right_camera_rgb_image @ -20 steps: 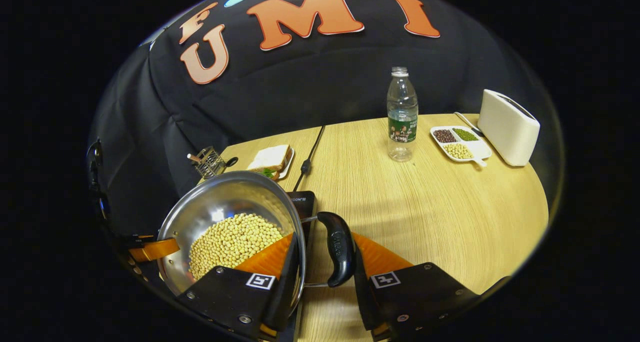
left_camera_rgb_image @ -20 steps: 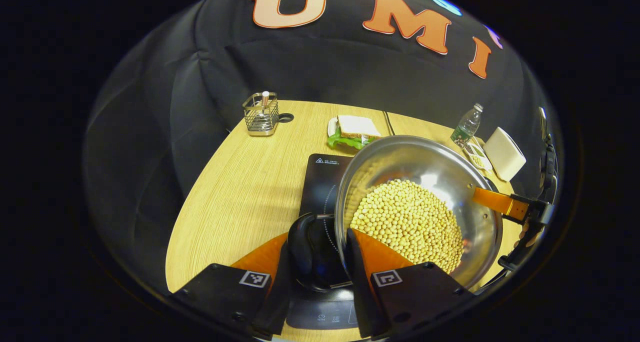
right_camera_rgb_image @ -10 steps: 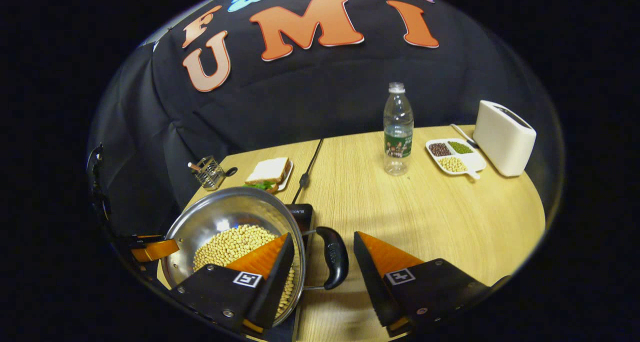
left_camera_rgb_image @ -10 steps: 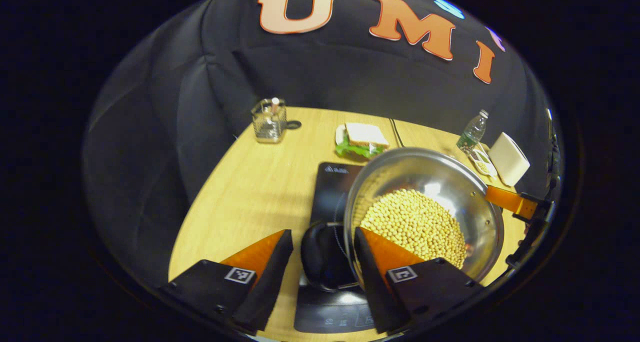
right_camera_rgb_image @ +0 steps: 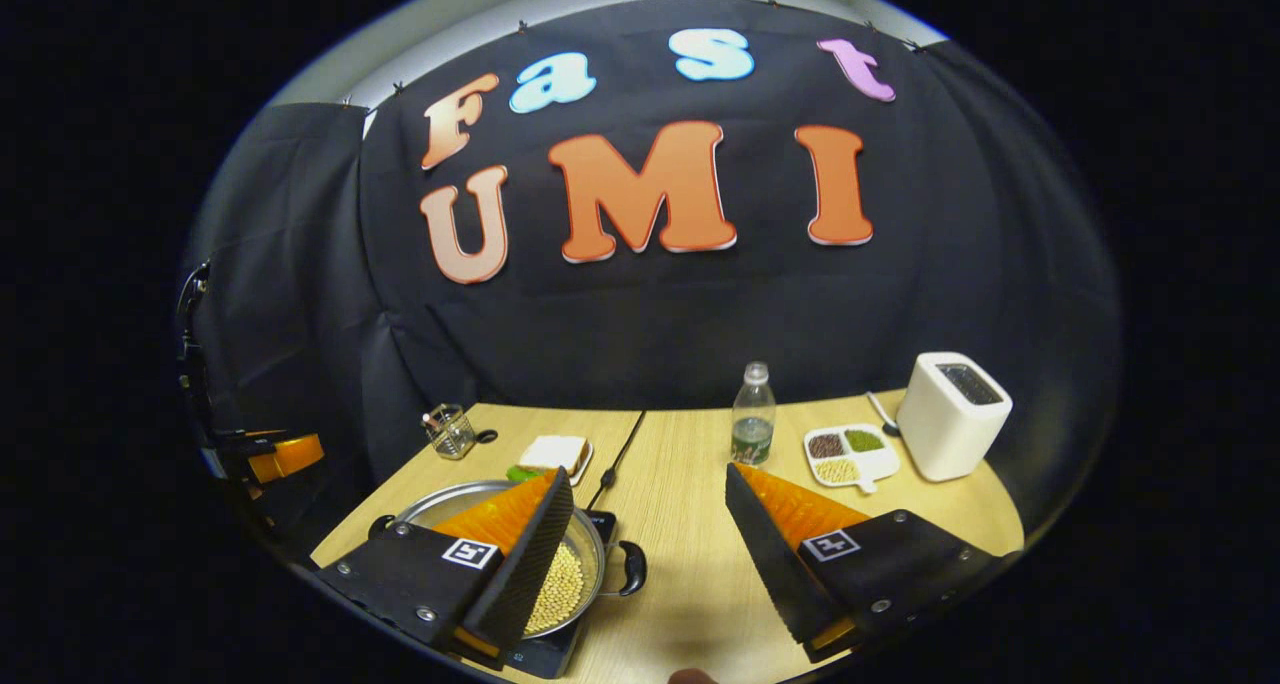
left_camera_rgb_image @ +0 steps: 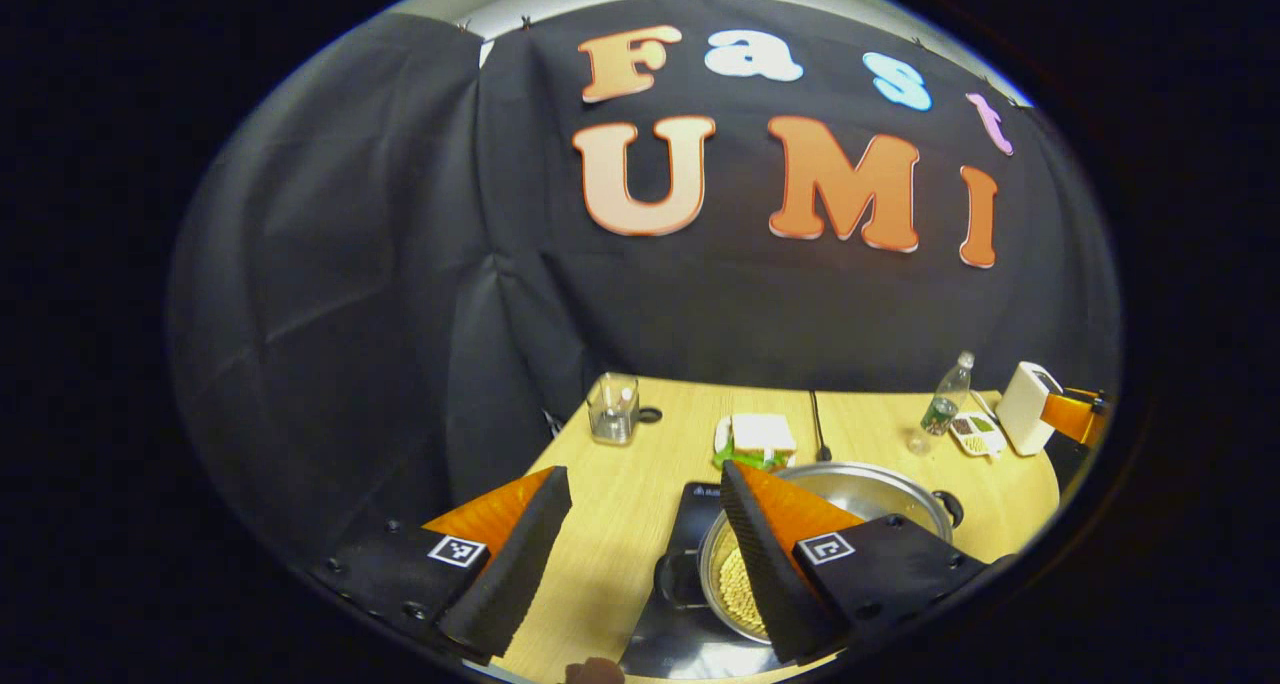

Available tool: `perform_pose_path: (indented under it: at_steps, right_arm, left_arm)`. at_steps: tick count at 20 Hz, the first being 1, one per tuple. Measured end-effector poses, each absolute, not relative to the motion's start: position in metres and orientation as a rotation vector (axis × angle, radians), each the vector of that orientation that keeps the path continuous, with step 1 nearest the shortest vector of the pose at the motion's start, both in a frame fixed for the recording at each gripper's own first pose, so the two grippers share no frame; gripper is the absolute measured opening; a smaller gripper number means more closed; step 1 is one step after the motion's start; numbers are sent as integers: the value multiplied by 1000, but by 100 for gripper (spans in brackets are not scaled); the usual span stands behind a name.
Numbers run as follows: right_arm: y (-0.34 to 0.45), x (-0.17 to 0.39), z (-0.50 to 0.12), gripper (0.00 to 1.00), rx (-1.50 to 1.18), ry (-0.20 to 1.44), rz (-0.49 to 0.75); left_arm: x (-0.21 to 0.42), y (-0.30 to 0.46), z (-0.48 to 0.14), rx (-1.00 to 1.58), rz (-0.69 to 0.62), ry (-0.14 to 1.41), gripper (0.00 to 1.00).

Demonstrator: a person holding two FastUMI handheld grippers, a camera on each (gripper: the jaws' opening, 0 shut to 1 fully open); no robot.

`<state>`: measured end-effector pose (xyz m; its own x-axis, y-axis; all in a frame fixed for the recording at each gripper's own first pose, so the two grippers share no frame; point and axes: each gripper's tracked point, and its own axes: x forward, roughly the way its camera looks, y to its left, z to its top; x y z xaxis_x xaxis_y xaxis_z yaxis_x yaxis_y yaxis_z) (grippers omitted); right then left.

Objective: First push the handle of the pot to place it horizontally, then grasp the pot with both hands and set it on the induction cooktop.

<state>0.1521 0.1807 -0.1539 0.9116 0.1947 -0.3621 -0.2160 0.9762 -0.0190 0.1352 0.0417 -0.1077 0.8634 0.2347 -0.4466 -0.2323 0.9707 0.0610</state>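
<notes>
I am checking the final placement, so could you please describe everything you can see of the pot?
The pot is a round, shiny steel one with a dark loop handle at each side. It sits upright on the black induction cooktop and holds pale yellow beans. Both grippers are open and clear of it, partly hiding it.

The light is dim and seems to come from above. The table (right_camera_rgb_image: 700, 484) is the brightest part, lit evenly, with soft shadows. The pot (left_camera_rgb_image: 860, 489) rim has a weak shine, no strong glare. Both views are sharp in the middle; straight lines bend strongly near the edges.
</notes>
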Motion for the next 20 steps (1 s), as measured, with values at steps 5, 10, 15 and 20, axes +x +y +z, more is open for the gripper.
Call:
perform_pose_path:
  at_steps: [5, 10, 15, 20]
  right_arm:
    - [145, 126, -69, 95, -61, 190, 209]
    - [98, 96, -17, 95, -88, 71, 173]
    - [52, 77, 7, 95, -67, 18, 124]
    - [19, 73, 11, 100, -60, 7, 86]
  left_arm:
    - [133, -5, -11, -13, 222, 242, 97]
    - [122, -86, 64, -21, 135, 48, 96]
    - [113, -170, 82, -43, 5, 8, 96]
    - [115, -214, 86, -73, -72, 29, 96]
